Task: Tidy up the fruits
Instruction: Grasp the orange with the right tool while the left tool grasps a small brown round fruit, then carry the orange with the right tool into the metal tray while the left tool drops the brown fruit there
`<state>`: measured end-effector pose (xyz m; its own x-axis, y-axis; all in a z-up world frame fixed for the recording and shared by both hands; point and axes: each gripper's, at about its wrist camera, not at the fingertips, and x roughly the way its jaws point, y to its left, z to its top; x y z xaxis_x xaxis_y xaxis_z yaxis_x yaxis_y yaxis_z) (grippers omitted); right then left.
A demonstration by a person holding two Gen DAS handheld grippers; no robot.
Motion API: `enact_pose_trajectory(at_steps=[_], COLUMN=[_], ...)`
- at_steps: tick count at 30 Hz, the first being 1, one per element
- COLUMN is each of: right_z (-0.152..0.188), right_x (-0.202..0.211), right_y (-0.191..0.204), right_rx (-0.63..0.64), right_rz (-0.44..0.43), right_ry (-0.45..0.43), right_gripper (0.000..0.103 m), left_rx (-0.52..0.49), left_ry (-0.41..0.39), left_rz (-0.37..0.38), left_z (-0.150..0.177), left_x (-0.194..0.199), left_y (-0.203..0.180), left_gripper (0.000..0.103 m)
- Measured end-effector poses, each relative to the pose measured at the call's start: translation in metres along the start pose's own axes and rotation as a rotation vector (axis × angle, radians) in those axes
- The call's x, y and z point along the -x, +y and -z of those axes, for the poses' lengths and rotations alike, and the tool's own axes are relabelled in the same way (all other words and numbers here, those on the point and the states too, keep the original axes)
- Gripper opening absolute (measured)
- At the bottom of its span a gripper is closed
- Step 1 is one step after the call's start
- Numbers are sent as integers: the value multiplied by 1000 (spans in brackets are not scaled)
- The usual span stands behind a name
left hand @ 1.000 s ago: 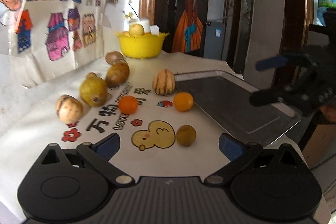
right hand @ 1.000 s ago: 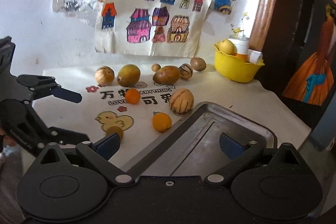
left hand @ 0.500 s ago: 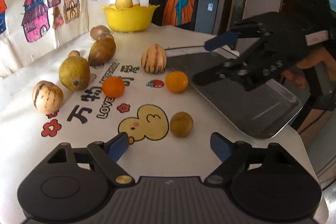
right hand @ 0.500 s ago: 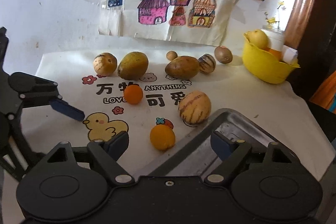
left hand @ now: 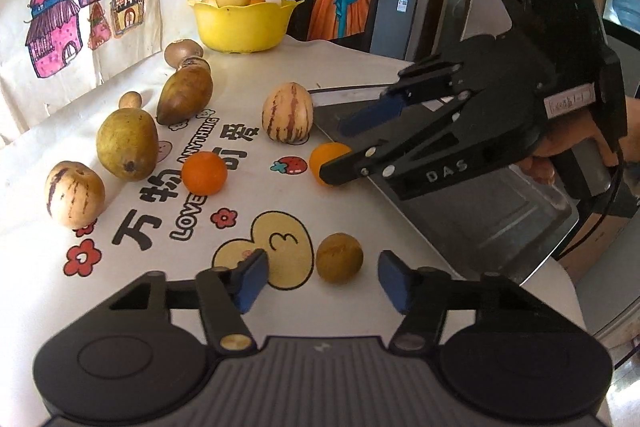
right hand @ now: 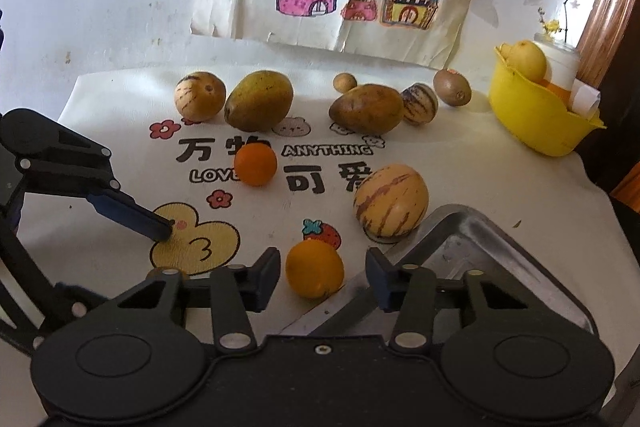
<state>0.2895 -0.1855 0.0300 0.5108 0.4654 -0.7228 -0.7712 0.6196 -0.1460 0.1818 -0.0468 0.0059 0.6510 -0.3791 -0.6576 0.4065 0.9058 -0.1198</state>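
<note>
In the left wrist view, the black right gripper covers the right half of the small orange citrus fruit and much of the grey metal tray. In the right wrist view, the round brownish-green fruit shows only as a sliver behind that gripper's linkage. The yellow plastic bowl hides the lower parts of its contents.

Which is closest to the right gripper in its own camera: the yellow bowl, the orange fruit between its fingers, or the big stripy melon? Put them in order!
From the right gripper:
1. Orange fruit, right between the fingers, which have just been closing around it.
2. Stripy melon, just behind, beside the metal tray.
3. Yellow bowl, far back on the right.
</note>
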Motion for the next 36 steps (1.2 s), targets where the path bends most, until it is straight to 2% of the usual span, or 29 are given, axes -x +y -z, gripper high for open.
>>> enact_pose_trajectory(at_steps=[1, 7, 9, 16, 23, 27, 31, 36], right_z=[0, 2, 1, 5, 16, 25, 36, 46], right_x=[-1, -6, -7, -5, 18, 33, 43, 50], right_y=[0, 5, 6, 5, -20, -44, -71, -91], right_rx=[2, 23, 33, -1, -189, -288, -397, -421], right_rz=[-4, -13, -6, 0, 36, 125, 191, 279], right_ry=[5, 20, 22, -13, -114, -138, -124, -115], right_gripper=[48, 41, 36, 35, 35, 35, 35, 35], left_rx=[1, 29, 47, 135, 158, 149, 57, 1], left_ry=[0, -3, -3, -21, -60, -115, -180, -180], left_rz=[5, 24, 30, 20, -21, -31, -31, 33], left_z=[0, 0, 1, 0, -16, -37, -72, -113], left_x=[0, -2, -1, 3, 7, -5, -26, -58], left_y=[0, 3, 5, 14, 19, 19, 11, 4], left_gripper=[48, 28, 28, 28, 28, 28, 28, 28])
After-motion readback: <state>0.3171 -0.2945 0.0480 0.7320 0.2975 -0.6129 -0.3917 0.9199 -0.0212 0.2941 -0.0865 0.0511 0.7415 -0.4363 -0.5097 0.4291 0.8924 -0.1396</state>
